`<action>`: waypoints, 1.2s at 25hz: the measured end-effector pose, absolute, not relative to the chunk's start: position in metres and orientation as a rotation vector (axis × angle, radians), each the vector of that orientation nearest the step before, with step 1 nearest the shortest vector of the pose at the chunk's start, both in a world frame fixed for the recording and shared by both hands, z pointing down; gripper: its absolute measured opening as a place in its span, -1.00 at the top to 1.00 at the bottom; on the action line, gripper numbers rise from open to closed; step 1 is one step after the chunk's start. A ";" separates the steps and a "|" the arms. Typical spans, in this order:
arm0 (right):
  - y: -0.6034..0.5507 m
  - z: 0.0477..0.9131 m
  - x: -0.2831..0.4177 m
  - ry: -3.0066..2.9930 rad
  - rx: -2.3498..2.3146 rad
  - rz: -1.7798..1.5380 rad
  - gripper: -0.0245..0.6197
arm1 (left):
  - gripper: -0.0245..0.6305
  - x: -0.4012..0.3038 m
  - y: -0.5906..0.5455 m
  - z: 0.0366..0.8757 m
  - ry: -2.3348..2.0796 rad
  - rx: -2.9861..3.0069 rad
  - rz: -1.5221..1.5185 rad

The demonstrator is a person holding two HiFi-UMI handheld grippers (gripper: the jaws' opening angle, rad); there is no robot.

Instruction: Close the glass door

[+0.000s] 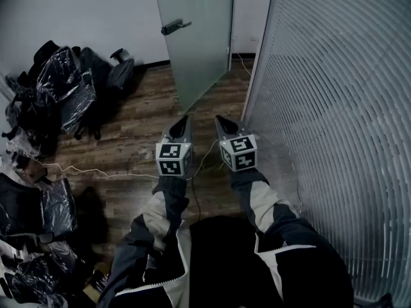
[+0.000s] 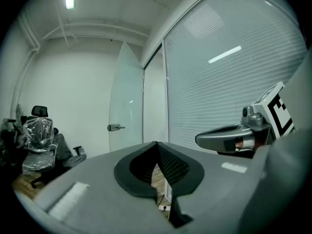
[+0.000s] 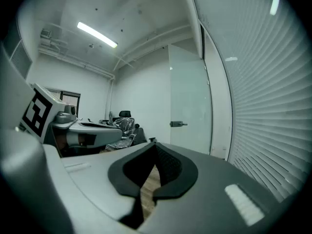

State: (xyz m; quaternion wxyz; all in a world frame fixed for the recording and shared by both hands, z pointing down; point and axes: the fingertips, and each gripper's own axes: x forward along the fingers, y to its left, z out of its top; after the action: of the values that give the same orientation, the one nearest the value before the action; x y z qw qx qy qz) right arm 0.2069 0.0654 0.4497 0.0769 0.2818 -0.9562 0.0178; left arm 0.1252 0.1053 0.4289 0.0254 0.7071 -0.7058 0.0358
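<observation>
A frosted glass door (image 1: 196, 37) with a metal lever handle (image 1: 174, 25) stands ajar ahead of me, swung into the room beside the door frame. My left gripper (image 1: 184, 118) and right gripper (image 1: 219, 118) are held side by side at about waist height, pointing at the door and well short of it. Both have their jaws together with nothing between them. In the left gripper view the door (image 2: 126, 101) and its handle (image 2: 115, 127) show beyond the shut tips (image 2: 156, 143). In the right gripper view the door (image 3: 190, 101) stands ahead, right of the tips (image 3: 155, 143).
A glass wall with slatted blinds (image 1: 334, 108) runs close along my right. Office chairs wrapped in plastic (image 1: 64, 88) and dark bags (image 1: 32, 236) crowd the left side. A thin cable (image 1: 96, 172) trails across the wooden floor (image 1: 141, 120).
</observation>
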 end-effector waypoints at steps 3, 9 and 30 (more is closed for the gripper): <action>0.063 0.447 0.206 -2.867 0.846 0.054 0.92 | 0.93 0.121 0.102 0.433 -2.188 2.183 0.129; 0.063 0.445 0.205 -2.864 0.844 0.046 0.92 | 0.93 0.120 0.102 0.431 -2.194 2.184 0.125; 0.089 0.439 0.144 -2.849 0.932 0.054 0.91 | 0.93 0.042 0.124 0.431 -2.116 2.237 0.067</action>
State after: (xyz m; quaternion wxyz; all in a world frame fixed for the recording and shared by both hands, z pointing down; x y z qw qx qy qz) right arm 0.1437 0.0893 0.4387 0.0720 0.3100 -0.9479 0.0179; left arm 0.0424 0.1240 0.4310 0.0308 0.7261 -0.6866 0.0218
